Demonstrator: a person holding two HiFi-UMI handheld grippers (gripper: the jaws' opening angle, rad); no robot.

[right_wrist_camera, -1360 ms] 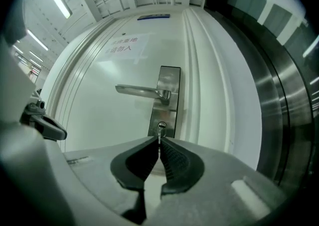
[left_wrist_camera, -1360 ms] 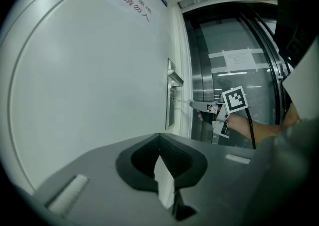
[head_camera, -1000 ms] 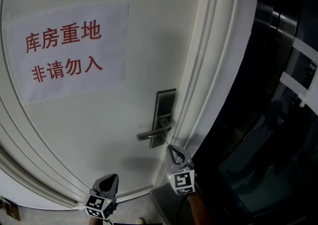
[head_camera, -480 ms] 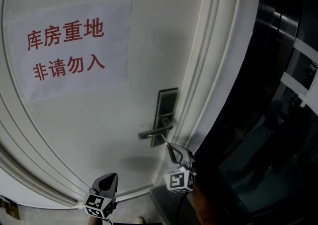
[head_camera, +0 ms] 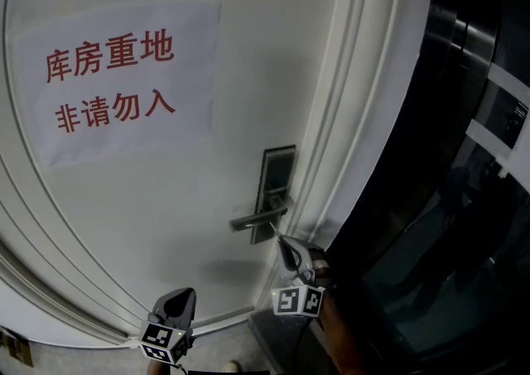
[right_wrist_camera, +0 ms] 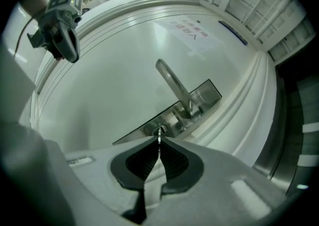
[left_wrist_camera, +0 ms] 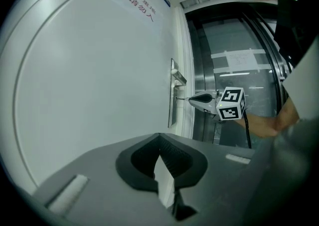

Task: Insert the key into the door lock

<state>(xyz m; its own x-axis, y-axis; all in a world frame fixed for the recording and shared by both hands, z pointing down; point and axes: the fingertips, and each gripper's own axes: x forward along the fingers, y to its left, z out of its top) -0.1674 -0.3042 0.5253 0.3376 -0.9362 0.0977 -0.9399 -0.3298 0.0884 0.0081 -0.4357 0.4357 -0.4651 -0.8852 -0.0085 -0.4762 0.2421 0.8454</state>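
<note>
Left gripper (left_wrist_camera: pixel 160 142): grey, below and well left of the tall silver metal lock plate (head_camera: pixel 277 173). Its jaws are closed tip to tip with nothing between them.
White door panel (head_camera: pixel 166 191): a bare, flat surface left of the lock plate, giving free room on that side.
White paper notice with red characters (head_camera: pixel 116 75): lies flat on the door, up and left of the lock plate.
Silver lever handle (head_camera: pixel 253 220): projects leftward from the lower half of the lock plate.
Thin metal key (right_wrist_camera: pixel 159 136): its tip is at the round keyhole (right_wrist_camera: pixel 162 129) in the lock plate, under the lever. Insertion depth cannot be told.
Right gripper (right_wrist_camera: pixel 159 144): just below the lock plate, with its jaws clamped on the key.
White moulded door frame (head_camera: pixel 348 117): its ridged edge lies just right of the lock plate and leaves little room beside the right gripper.
Dark glossy panel (head_camera: pixel 464 216): right of the lock plate, beyond the frame.
Change: the right gripper's marker cube (head_camera: pixel 298 300) has rolled about the key's line, and two faces now show where one did. Neither gripper has shifted relative to the lock plate.
</note>
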